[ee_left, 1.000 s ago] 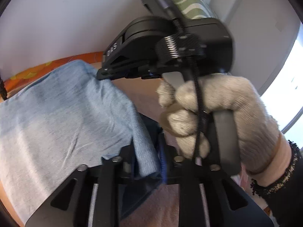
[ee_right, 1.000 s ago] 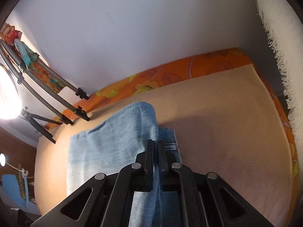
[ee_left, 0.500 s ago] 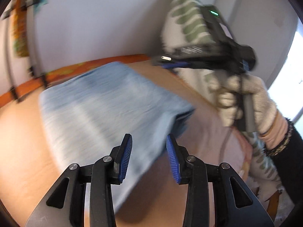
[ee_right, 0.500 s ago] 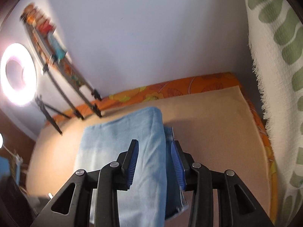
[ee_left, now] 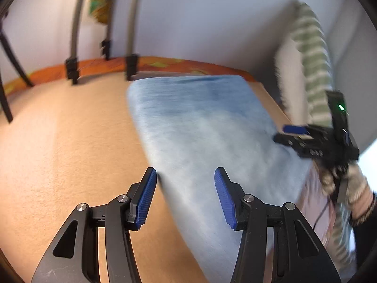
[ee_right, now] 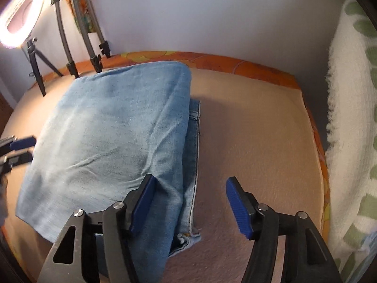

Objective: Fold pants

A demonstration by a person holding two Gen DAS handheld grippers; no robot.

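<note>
The light blue denim pants (ee_right: 117, 129) lie folded into a flat rectangle on the tan bed cover (ee_right: 247, 141); they also show in the left wrist view (ee_left: 207, 136). My left gripper (ee_left: 185, 198) is open and empty above the pants' near left edge. My right gripper (ee_right: 189, 202) is open and empty over the pants' right edge, where the waistband layers stick out. Each gripper shows in the other's view: the right one (ee_left: 306, 134) at the pants' right side, the left one (ee_right: 16, 148) at the far left.
An orange floral edge (ee_right: 212, 61) runs along the back of the bed below a white wall. A cream and green throw (ee_right: 353, 118) hangs at the right. Tripod legs (ee_left: 73, 47) and a ring light (ee_right: 21, 16) stand at the back left.
Both grippers let go of the pants, opened wide and drew back. The top layer now lies flat on the folded pile.
</note>
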